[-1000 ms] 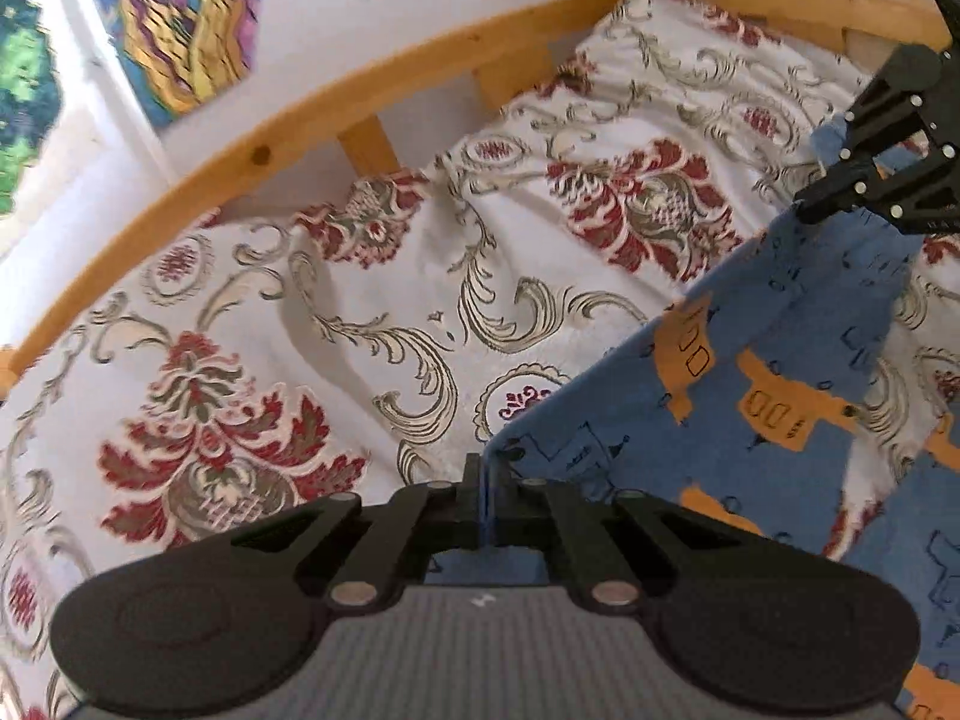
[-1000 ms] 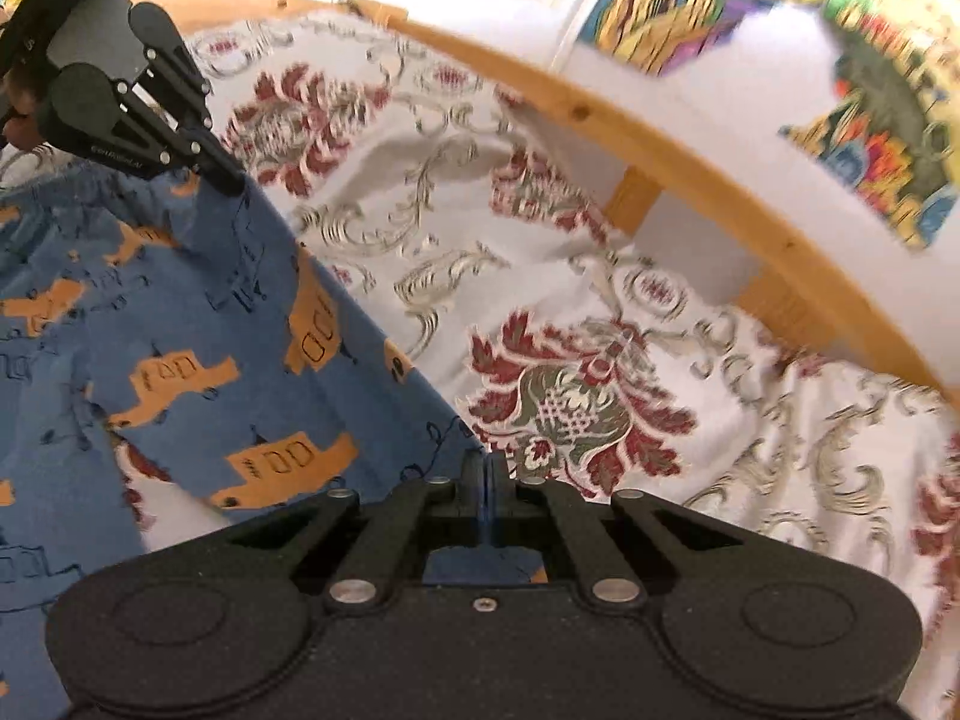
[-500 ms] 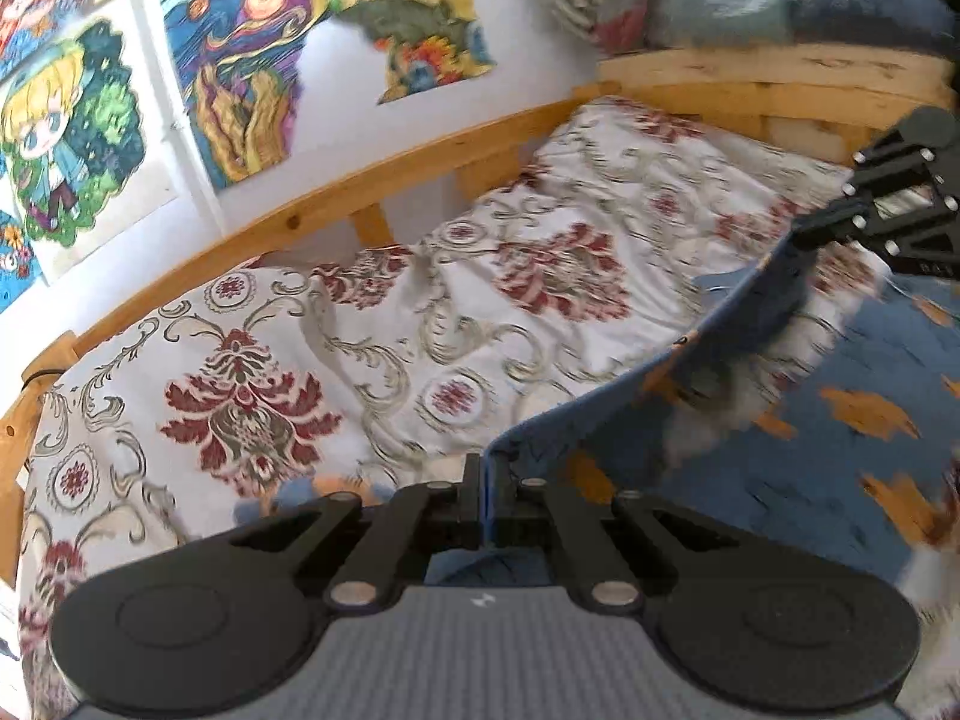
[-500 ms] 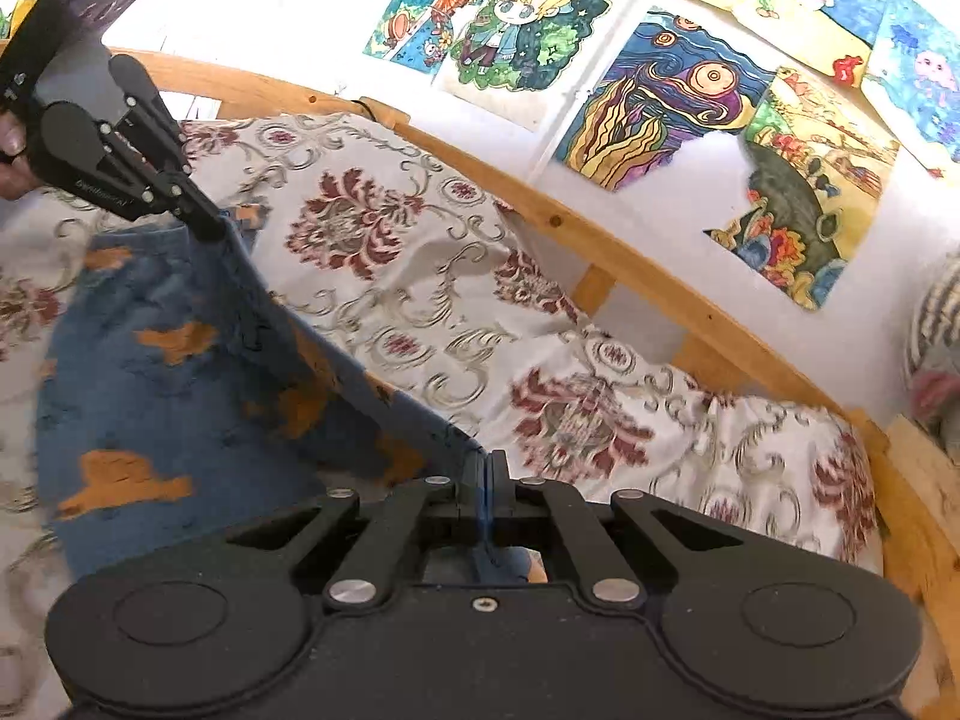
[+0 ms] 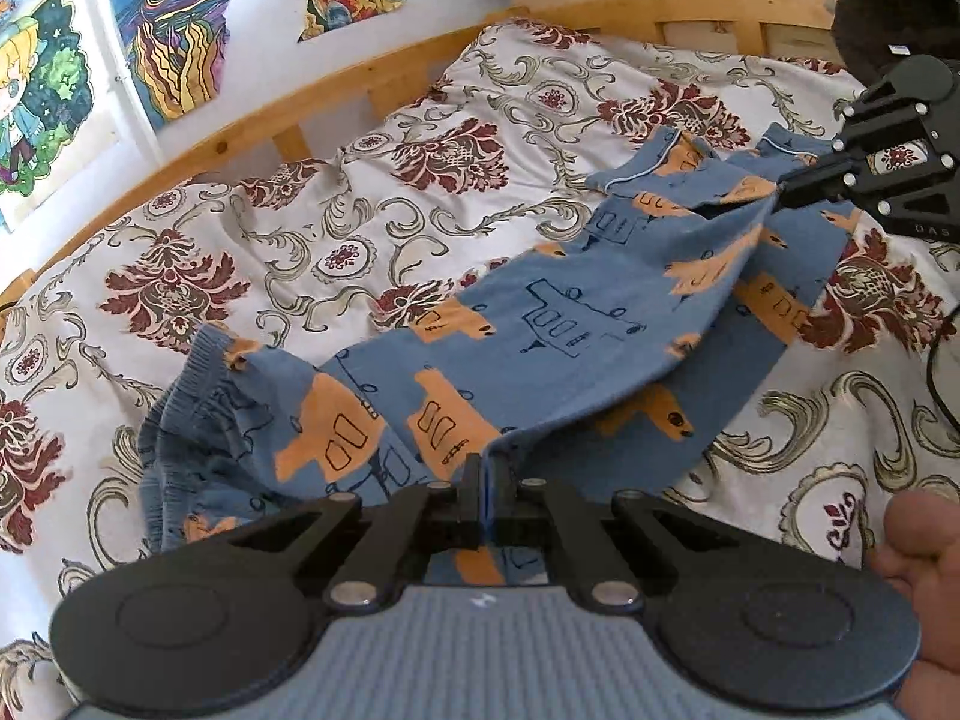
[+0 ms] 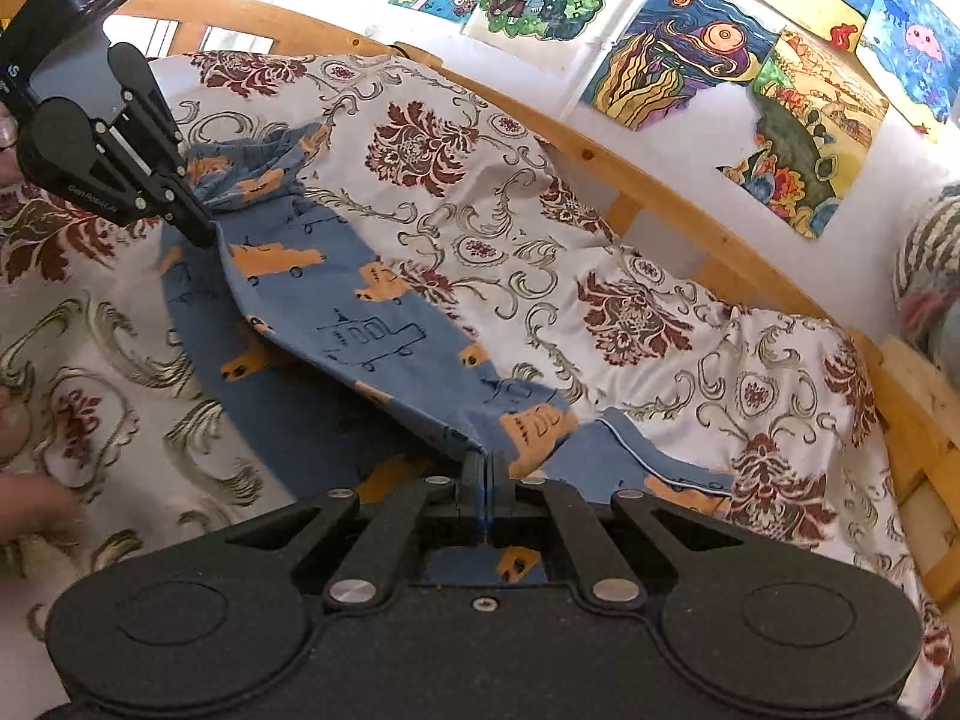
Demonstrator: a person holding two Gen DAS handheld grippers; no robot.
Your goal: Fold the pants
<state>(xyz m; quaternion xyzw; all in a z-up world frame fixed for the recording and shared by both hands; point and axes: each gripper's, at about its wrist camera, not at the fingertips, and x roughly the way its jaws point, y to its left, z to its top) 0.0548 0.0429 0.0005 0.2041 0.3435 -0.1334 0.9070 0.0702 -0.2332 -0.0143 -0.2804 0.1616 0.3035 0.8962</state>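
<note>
Blue pants (image 5: 540,324) printed with orange vehicles lie stretched across the patterned bedspread (image 5: 372,192). My left gripper (image 5: 486,468) is shut on a fold of the fabric near the ribbed waistband (image 5: 180,414). My right gripper (image 6: 483,462) is shut on the pants (image 6: 360,324) near the leg cuffs (image 6: 648,450). Each gripper shows in the other view: the right gripper (image 5: 786,189) at the far right, the left gripper (image 6: 201,231) at the upper left. One layer of cloth hangs taut between them over the layer below.
A wooden bed rail (image 5: 288,102) runs along the far side, with bright drawings (image 6: 678,54) on the white wall behind. A wooden headboard (image 5: 708,6) holds bundled items. A person's hand (image 5: 924,546) shows at the lower right edge.
Both grippers pulled back from the wall and sank, carrying the pants edge with them. The cloth, lifted before, now lies lower and stretched over the bedspread, with waistband and cuffs in view.
</note>
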